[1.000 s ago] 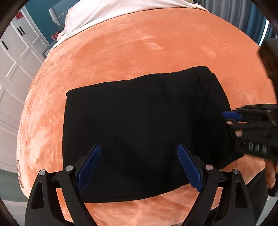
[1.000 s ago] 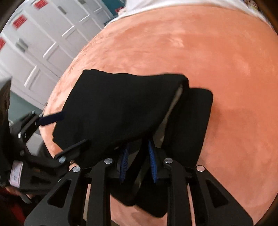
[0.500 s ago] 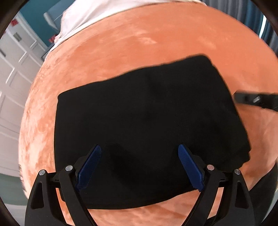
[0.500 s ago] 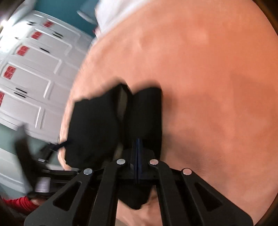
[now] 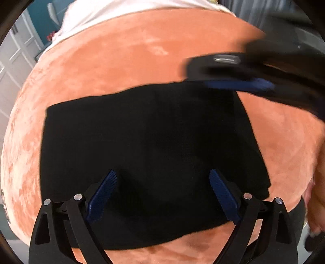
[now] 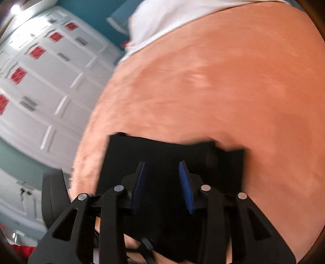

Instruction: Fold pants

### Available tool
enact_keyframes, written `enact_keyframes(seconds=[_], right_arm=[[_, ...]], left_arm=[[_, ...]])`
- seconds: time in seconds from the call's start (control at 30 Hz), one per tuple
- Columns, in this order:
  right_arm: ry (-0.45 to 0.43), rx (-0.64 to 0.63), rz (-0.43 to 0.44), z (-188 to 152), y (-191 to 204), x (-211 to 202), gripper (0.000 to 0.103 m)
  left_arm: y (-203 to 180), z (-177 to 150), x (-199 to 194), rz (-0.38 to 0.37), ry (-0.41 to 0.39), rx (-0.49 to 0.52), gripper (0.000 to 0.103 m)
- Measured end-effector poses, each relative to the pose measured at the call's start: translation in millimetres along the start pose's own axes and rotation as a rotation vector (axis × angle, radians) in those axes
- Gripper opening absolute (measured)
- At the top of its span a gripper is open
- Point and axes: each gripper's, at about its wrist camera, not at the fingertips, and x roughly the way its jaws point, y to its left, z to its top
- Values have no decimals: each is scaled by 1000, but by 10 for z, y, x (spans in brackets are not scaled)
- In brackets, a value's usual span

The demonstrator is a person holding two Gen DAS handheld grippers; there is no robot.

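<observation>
Your pants [image 5: 150,154] lie folded into a black rectangle on the orange blanket [image 5: 126,61], filling the middle of the left wrist view and running from about 9 o'clock to 3 o'clock, with the near edge at 6 o'clock. Your left gripper [image 5: 162,180] hangs over that near part with its jaws spread wide; the blue pads [image 5: 102,195] stand apart above the cloth and nothing is pinched between them. Your right gripper [image 5: 239,84] shows in the same view at 1 to 2 o'clock, blurred, over the far right corner of the pants; whether it touches the cloth there you cannot tell. In the right wrist view its jaws are partly apart and opening, the two blue pads [image 6: 185,186] separated by a clear gap with only the black fabric seen beyond them, not gripped. In that view the pants sit at 6 o'clock, the blanket fills the field from 12 to 4 o'clock, a white sheet [image 6: 168,18] lies at 12 o'clock, and white cabinet doors [image 6: 46,81] with red labels stand at 9 to 10 o'clock.
</observation>
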Motion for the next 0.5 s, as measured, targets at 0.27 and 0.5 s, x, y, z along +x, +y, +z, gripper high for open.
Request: enact_keyframes(seconds=[0.27,0.5], right_arm=[[3,163,-146,36,-578,65,7],[-7,59,-197,-214,-329,-189,57]], left_arm=[[691,-183,-272,76,-43,-55,91],[1044,-209,-186,47,-29,-118,91]])
